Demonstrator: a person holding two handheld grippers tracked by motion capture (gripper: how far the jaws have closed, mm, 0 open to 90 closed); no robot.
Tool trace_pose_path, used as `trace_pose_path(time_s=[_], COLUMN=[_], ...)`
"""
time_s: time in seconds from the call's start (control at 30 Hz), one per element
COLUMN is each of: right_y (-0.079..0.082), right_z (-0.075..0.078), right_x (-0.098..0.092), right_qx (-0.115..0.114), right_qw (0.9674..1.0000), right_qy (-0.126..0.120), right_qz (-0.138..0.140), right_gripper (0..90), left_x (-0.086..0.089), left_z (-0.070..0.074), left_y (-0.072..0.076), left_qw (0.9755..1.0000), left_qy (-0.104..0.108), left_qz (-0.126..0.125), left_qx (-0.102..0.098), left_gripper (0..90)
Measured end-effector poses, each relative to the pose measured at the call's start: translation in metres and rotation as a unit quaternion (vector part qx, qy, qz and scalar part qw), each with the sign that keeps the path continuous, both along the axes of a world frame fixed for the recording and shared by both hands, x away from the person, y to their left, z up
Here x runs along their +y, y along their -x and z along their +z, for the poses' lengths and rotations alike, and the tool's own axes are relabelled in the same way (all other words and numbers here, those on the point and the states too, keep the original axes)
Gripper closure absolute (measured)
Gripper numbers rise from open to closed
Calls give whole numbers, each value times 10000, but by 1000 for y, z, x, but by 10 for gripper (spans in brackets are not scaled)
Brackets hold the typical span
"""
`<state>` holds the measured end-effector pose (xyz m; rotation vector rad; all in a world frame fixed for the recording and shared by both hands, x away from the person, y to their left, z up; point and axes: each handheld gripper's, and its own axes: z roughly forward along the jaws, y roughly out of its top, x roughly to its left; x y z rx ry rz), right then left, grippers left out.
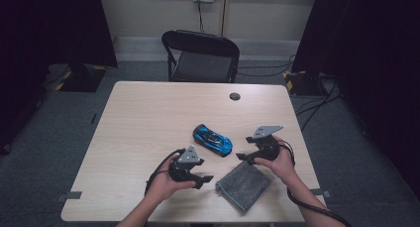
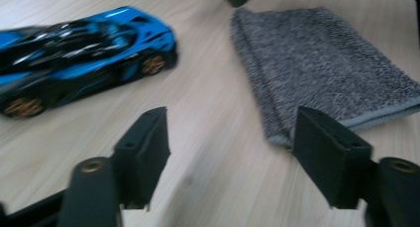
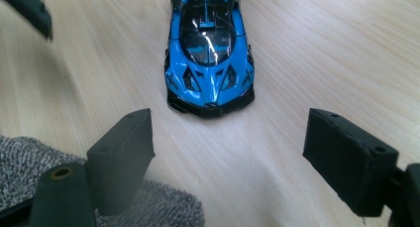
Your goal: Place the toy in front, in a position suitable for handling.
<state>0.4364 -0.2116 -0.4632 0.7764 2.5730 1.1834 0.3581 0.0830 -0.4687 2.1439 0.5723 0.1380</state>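
A blue and black toy car (image 1: 212,140) rests on the wooden table (image 1: 148,118), right of centre. A folded grey cloth (image 1: 243,184) lies near the front edge. My left gripper (image 1: 204,179) sits just left of the cloth, open, pointing right. In the left gripper view the cloth (image 2: 322,68) lies ahead on the right, its near corner by the right jaw, and the car (image 2: 84,53) is to the left. My right gripper (image 1: 244,147) stands open right of the car. In the right gripper view the car's nose (image 3: 210,53) faces the open jaws, apart from them.
A black folding chair (image 1: 200,56) stands beyond the table's far edge. A small dark round disc (image 1: 235,96) lies near the far right of the table. Cables trail on the floor at the right. The tabletop's left half is bare wood.
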Motion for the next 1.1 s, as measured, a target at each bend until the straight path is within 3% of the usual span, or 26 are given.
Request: trace_pose_path(time_s=[0.1, 0.2, 0.27, 0.33, 0.5, 0.53, 0.63, 0.73, 0.77, 0.83, 0.87, 0.97, 1.1], right_y=[-1, -3, -4, -6, -7, -8, -9, -10, -11, -11, -11, -10, -11], right_z=[0, -1, -1, -2, -2, -1, -2, -2, -2, -1, -1, -1, 0], right_x=[0, 1, 2, 3, 6, 7, 7, 8, 9, 10, 10, 11, 12], right_qx=[14, 36, 68, 68, 56, 42, 24, 24, 16, 19, 7, -2, 1], right_qw=[10000, 10000, 10000, 10000, 10000, 10000, 10000, 10000, 10000, 10000, 10000, 10000, 10000], right_qy=[16, 3, -19, -15, -70, -81, -25, -28, -31, -38, -43, -26, -17], right_qz=[0, 5, -10, -10, -33, -36, -33, -60, -57, -58, -55, -38, -47], right_gripper=[191, 193, 197, 196, 196, 196, 194, 194, 193, 194, 194, 194, 197], left_x=[-14, -26, -33, -39, -47, -49, -50, -47, -46, -45, -39, -28, -3], left_z=[-5, -7, -9, -12, -17, -20, -21, -22, -21, -19, -15, -11, -11], left_y=[2, 4, 4, 3, 2, 2, 2, 2, 2, 2, 1, 2, 2], left_qw=[9997, 9993, 9991, 9985, 9982, 9976, 9967, 9955, 9952, 9945, 9929, 9916, 9914], left_qy=[-41, 45, -21, -39, -173, -201, -283, -239, -274, -365, -508, -614, -589], left_qz=[-217, -297, -363, -441, -363, -341, -446, -509, -534, -548, -590, -698, -750], left_qx=[57, 237, 215, 318, 452, 571, 619, 762, 771, 815, 899, 895, 897], left_gripper=[402, 418, 430, 449, 461, 467, 548, 678, 744, 792, 806, 815, 812])
